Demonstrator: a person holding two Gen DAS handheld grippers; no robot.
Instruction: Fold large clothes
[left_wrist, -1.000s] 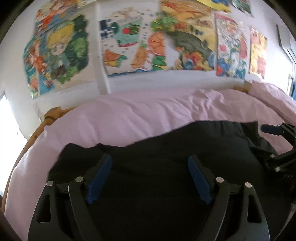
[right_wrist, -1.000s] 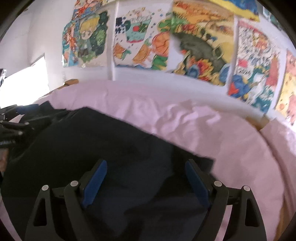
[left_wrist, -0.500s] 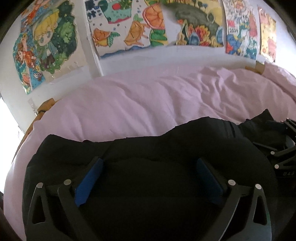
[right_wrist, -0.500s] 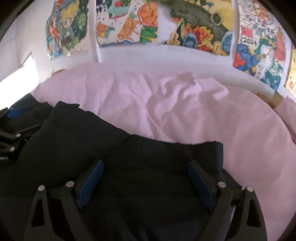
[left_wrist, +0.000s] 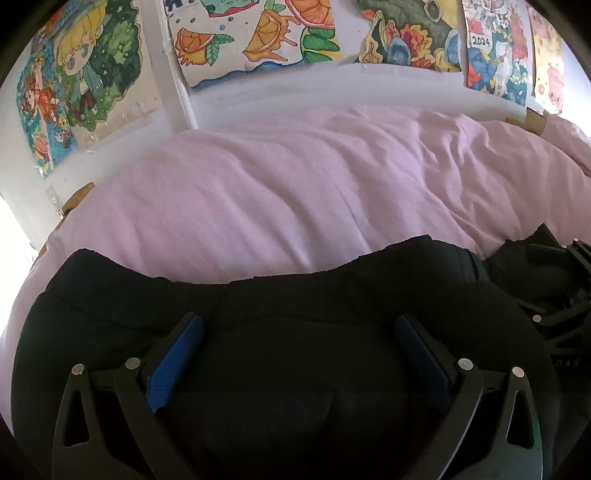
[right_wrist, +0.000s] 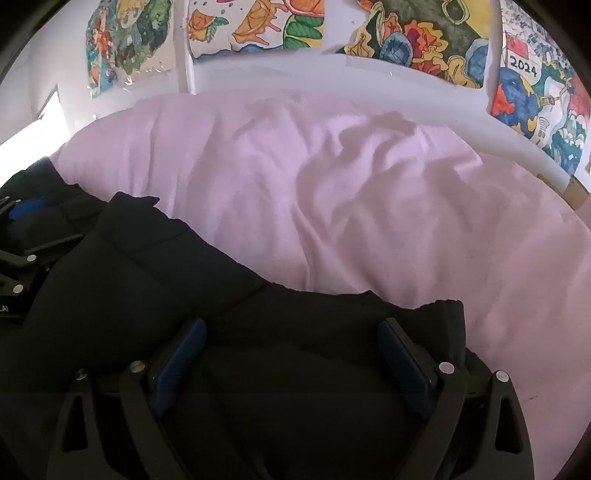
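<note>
Black cloth filled the lower half of both my views: the dark garment (left_wrist: 295, 295) lay spread on the pink bedsheet (left_wrist: 295, 184), its far edge running in an uneven line across the bed. My left gripper (left_wrist: 295, 354) stood wide, its blue pads (left_wrist: 175, 362) far apart with the garment's bulging fabric lying between them; I could not tell whether the pads touched the cloth. My right gripper (right_wrist: 291, 354) was spread just as wide over the garment's right end, where a ribbed hem (right_wrist: 448, 314) stopped just short of bare sheet. At the right edge of the left wrist view I saw part of my right gripper, close beside, resting at the cloth; at the left edge of the right wrist view my left one showed likewise. Beyond the bed, colourful drawings (right_wrist: 417, 37) hung in a row on the white wall (left_wrist: 332, 85).
</note>
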